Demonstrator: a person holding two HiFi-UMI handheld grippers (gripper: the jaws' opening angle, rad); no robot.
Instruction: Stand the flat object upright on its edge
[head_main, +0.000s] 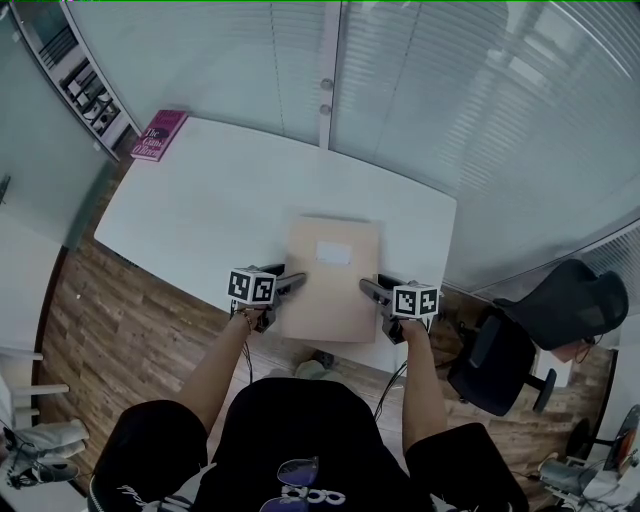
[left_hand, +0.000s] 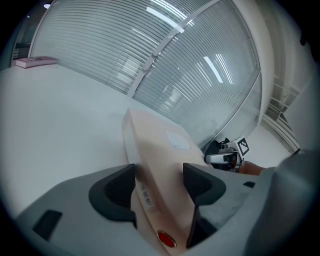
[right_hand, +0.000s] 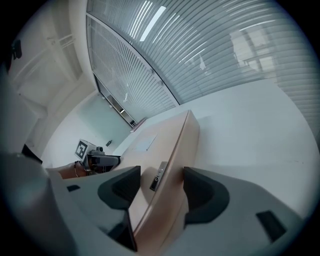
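The left gripper (head_main: 293, 284) and right gripper (head_main: 370, 290) have grey bodies, dark pads (left_hand: 116, 192) and white cubes (head_main: 252, 287) with black square markers. The person wears a black shirt (head_main: 290, 440) and a bracelet (head_main: 246, 318).

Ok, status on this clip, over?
Left gripper and right gripper each clamped on a side of the beige box. Box face-up, not yet on edge. Pink book at far corner, well clear.

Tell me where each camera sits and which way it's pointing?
Head view: on the person's head, facing steeply down at the white table; both forearms show.
Left gripper view: rides the left gripper, facing along its fingers.
Right gripper view: rides the right gripper, likewise.
Shared: all three see the tan box.
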